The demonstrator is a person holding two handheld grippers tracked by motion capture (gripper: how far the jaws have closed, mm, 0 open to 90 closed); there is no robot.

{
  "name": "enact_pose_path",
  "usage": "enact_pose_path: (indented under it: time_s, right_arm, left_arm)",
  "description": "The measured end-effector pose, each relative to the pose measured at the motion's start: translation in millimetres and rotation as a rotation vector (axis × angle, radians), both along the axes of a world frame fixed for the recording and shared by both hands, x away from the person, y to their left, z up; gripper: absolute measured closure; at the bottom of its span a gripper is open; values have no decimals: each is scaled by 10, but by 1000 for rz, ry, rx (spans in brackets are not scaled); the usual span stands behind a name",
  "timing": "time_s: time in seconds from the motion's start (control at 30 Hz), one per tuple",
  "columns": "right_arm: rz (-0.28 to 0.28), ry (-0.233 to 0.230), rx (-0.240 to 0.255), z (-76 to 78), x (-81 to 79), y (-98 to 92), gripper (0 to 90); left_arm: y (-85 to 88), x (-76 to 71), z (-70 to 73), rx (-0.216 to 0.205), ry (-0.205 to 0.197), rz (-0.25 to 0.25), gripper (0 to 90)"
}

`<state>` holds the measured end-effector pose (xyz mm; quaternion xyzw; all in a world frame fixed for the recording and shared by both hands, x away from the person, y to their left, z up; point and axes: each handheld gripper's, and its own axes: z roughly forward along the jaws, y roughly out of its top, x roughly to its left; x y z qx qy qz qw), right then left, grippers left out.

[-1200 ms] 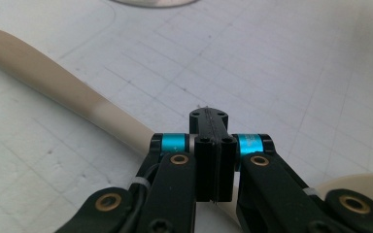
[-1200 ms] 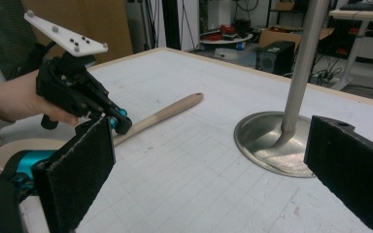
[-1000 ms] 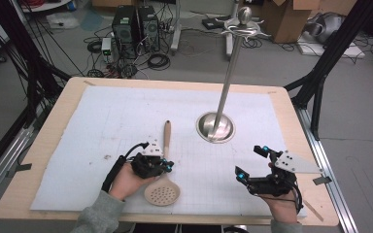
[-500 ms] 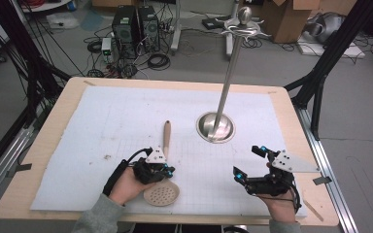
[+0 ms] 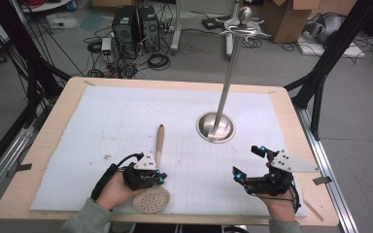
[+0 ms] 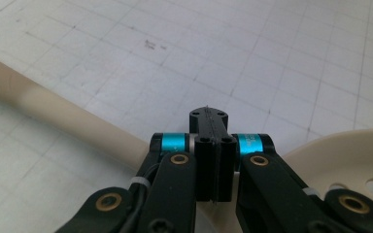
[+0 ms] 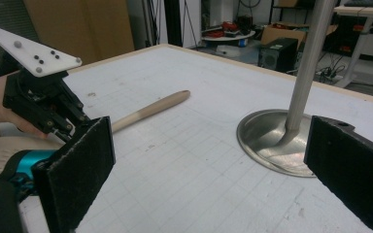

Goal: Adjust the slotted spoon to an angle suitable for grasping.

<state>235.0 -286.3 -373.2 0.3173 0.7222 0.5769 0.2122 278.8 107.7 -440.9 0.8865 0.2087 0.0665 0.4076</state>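
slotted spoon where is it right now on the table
In the high view the slotted spoon lies near the table's front left, bowl at the near edge under the shut left gripper, handle pointing away, left of the metal stand.

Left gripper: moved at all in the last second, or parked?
Yes. In the high view the left gripper, jaws shut, has slid down the slotted spoon from its handle toward the bowl, away from the metal stand's base, nearer the table's front edge.

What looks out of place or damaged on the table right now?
Nothing stands out. The skimmer lies flat on the mat, its handle pointing away from the person, and the stand is upright. The left tool sits shut over the skimmer's neck.
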Motion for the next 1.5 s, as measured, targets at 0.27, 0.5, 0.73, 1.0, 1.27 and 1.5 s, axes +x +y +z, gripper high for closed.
enact_pose_path:
  time_s: [0.27, 0.5, 0.73, 1.0, 1.27, 1.5]
  right_arm:
    - [11, 12, -11, -15, 14, 57, 31]
    - [18, 16, -20, -32, 40, 95, 31]
    - [33, 16, -25, -29, 66, 156, 31]
    - [34, 18, -23, -35, 89, 168, 31]
    - [40, 16, -31, -39, 94, 195, 31]
    - [37, 10, -27, -33, 91, 174, 31]
  left_arm:
    - [295, -75, -14, -12, -19, -5, 898]
    - [528, -134, -19, -15, -20, 17, 898]
    - [684, -157, 7, -112, -26, 57, 898]
    - [997, -92, 54, -128, -22, 213, 898]
    - [941, 9, -18, -102, -12, 228, 898]
    - [860, 123, -26, -118, 14, 226, 898]
